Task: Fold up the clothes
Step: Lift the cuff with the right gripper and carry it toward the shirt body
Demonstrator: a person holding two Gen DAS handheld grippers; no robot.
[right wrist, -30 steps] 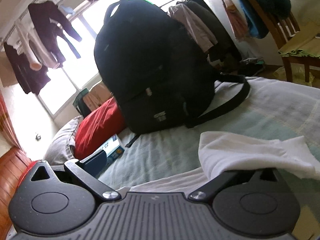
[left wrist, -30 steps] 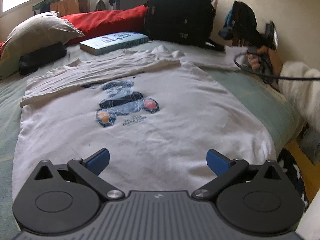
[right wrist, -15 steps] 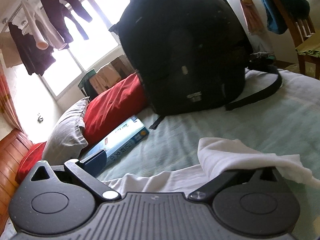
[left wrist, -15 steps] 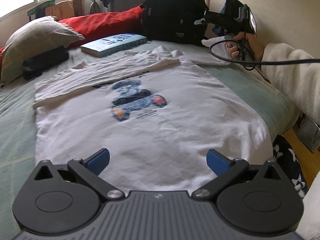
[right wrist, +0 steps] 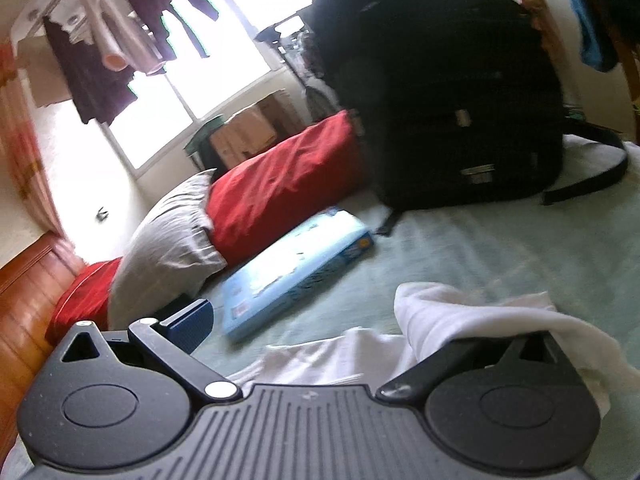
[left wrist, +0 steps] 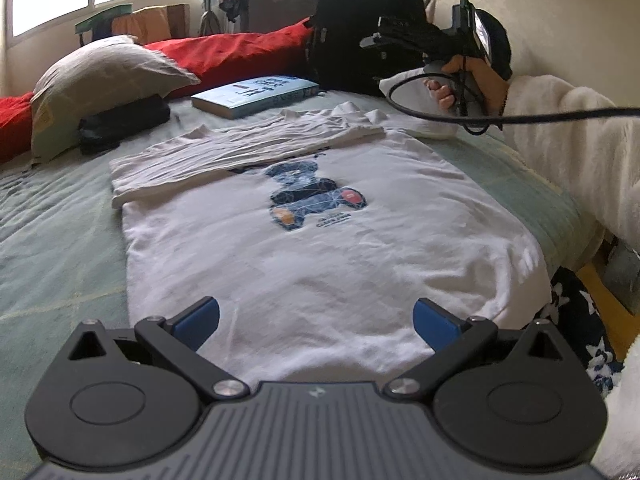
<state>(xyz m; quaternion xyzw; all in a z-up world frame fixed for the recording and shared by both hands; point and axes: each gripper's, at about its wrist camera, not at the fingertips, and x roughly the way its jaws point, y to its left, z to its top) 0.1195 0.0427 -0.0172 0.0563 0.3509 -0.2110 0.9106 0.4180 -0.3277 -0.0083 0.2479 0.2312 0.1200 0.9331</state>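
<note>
t-shirt (left wrist: 320,240) print text too tiny to read | left gripper (left wrist: 316,318) jaws wide, empty | right gripper (right wrist: 304,320) right finger buried under sleeve (right wrist: 472,316), grip unclear

The right gripper (left wrist: 374,42) rose from low beside the bed's edge to above the white T-shirt's (left wrist: 320,240) far corner, and the sleeve (right wrist: 472,316) draped over its right finger went up with it — lifted off the green bedspread (right wrist: 500,248). Ahead of that gripper the black backpack (right wrist: 440,92) grew larger, while the blue book (right wrist: 296,272) and red pillow (right wrist: 280,196) swung toward the middle. Ahead of the left gripper (left wrist: 316,320) the shirt drifted rightward — more bedspread showed to the left of its fingers.
</note>
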